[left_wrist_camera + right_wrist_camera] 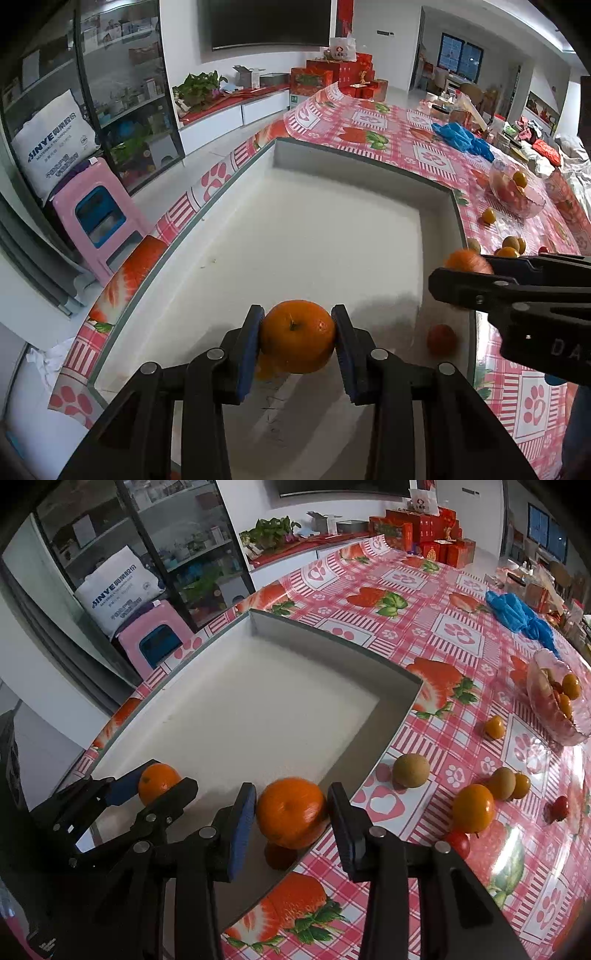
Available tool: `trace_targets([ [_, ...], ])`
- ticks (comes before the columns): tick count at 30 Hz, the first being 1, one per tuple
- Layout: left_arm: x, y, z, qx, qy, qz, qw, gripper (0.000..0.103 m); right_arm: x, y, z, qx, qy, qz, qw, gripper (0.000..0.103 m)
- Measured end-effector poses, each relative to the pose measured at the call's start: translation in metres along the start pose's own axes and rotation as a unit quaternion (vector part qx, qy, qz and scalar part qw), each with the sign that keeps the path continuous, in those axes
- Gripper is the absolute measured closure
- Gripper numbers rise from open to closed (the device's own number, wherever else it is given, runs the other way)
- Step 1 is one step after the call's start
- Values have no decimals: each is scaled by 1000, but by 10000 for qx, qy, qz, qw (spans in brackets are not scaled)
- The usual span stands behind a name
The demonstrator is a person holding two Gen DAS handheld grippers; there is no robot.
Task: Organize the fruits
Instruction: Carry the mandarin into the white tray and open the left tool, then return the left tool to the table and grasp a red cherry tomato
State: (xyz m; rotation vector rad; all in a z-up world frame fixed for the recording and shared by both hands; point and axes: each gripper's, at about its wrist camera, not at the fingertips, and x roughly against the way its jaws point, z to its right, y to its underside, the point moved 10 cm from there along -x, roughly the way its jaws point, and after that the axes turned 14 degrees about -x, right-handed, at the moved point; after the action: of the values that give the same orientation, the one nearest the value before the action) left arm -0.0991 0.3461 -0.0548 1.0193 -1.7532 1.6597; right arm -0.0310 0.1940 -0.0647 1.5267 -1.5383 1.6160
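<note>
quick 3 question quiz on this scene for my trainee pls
1. True or false: the left tool holds the left orange and the right tool holds the right orange.
2. The bowl holds: A fruit, B gloves, C nothing.
3. Fill in: the kiwis lie on the tablecloth, outside the ___.

Key: 1 true; 2 A; 3 tray.

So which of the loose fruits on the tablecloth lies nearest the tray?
The brown kiwi, alone just outside the tray's right wall; the other kiwi sits farther right against a small orange.
</note>
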Motion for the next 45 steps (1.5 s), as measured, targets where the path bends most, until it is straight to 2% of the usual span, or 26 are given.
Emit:
trace_targets([
  [9,0,-2,6,-103,-36,-18,9999,63,5,-3,0,1,-7,57,10000,57],
  [11,1,-3,6,-139,-88,-5,9999,57,7,-3,2,-19,-12,67,10000,49],
  [14,2,-4,9,-167,-76,-27,9998,57,15,-3,6,-91,-51,141,9998,34],
  [15,2,-4,10,-171,-73,-38,9998,53,18,-4,9,-126,-71,171,9997,27],
  [17,6,-7,10,-154,-160,25,9998,16,25,-5,15,-198,-89,232,9995,23],
  [18,10,-9,9,-132,-226,127,9996,14,27,-5,18,-225,-92,248,9994,22],
  [19,15,-13,10,-136,-263,250,9992,14,30,-6,23,-280,-73,260,9992,21],
  [22,19,-19,15,-227,-218,212,9993,14,38,-7,41,-448,35,301,9985,17],
  [24,22,-24,20,-276,-239,227,9991,14,45,-7,57,-571,141,398,9975,8],
  [29,29,-33,40,-439,-95,266,9986,14,61,-5,108,-871,480,639,9930,8],
  [38,41,-47,104,-1044,284,362,9935,14,67,15,198,-1540,954,578,9817,8],
  [45,28,-42,155,-1311,596,45,9896,14,67,37,247,-1746,1318,499,9745,8],
])
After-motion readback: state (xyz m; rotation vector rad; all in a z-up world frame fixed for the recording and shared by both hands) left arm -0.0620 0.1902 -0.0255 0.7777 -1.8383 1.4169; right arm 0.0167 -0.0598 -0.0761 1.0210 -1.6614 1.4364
